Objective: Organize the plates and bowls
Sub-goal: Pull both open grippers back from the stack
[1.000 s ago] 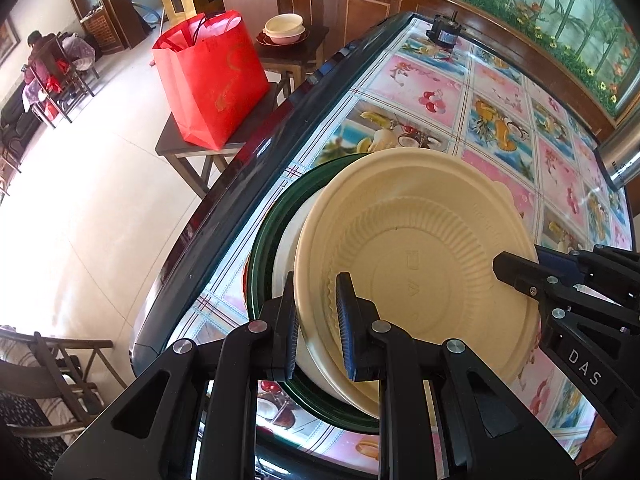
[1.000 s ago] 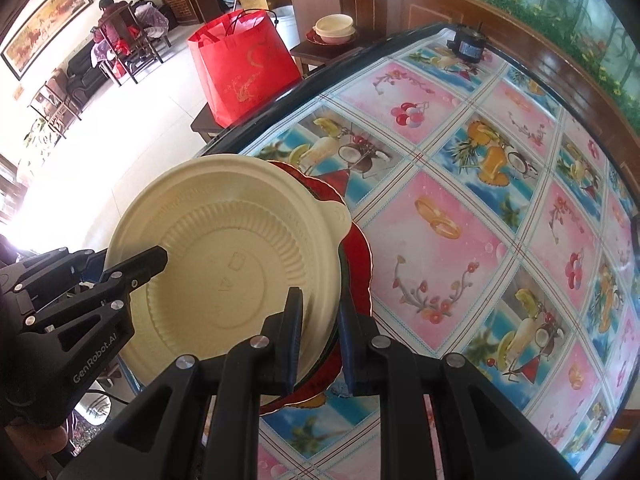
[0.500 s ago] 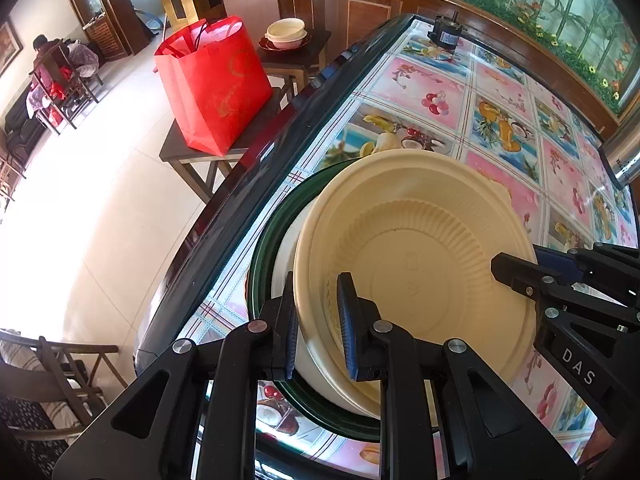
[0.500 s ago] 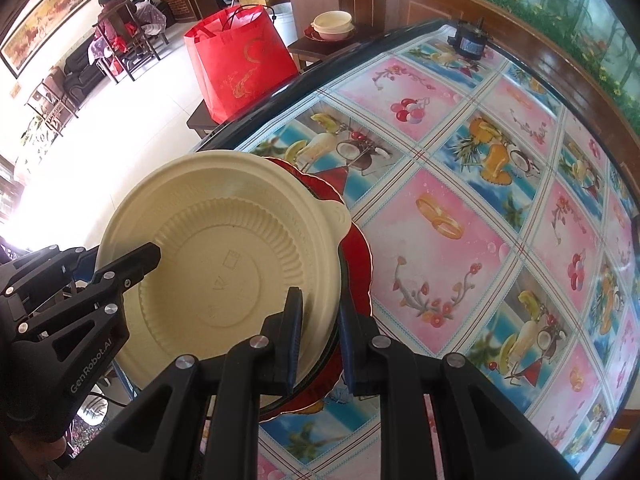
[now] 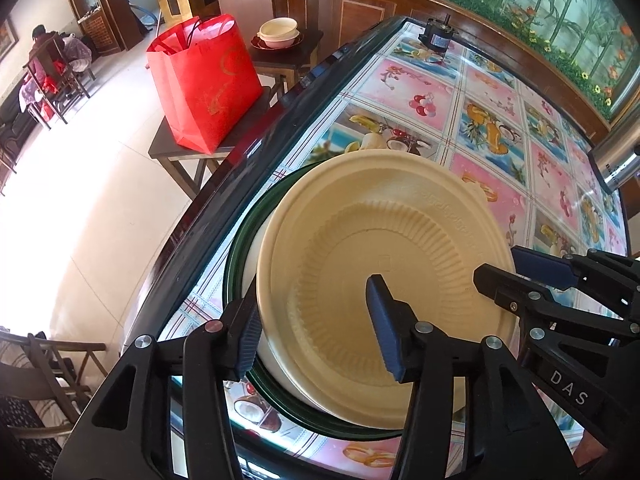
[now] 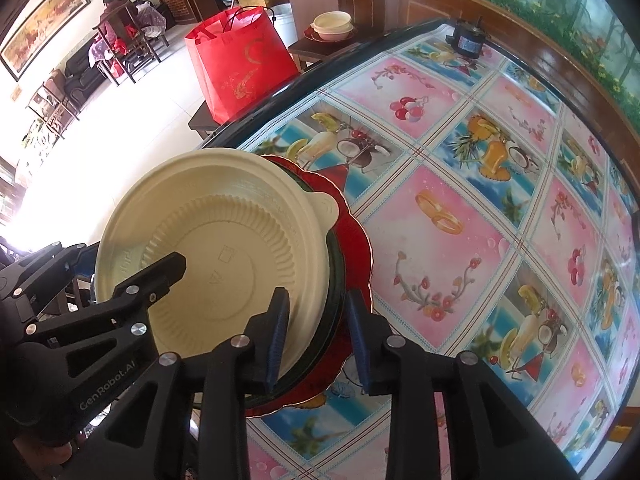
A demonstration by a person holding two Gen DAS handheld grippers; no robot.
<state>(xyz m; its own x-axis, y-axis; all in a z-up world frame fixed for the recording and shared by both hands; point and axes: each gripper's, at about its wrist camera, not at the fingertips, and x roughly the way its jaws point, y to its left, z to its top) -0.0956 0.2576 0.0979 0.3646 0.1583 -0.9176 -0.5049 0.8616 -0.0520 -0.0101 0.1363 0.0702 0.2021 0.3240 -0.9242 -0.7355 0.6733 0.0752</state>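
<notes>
Beyond the stacked cream bowl (image 6: pixel 224 256), the fruit-print table (image 6: pixel 460 216) lies open toward the far wall. Only a small black motor (image 6: pixel 468 42) stands at its far edge. Left of the bowl the table ends; a red bag (image 5: pixel 204 80) stands there.

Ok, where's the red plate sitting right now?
In the right wrist view the red plate sits lower left on the table, at the bottom of the stack under the green plate and cream bowl, near the table's edge.

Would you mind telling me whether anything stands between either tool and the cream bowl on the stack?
Nothing visible does. The cream ribbed plastic bowl sits atop the dark green plate, its rim already between the fingers of both the left tool and right tool, whose jaws are opening.
</notes>
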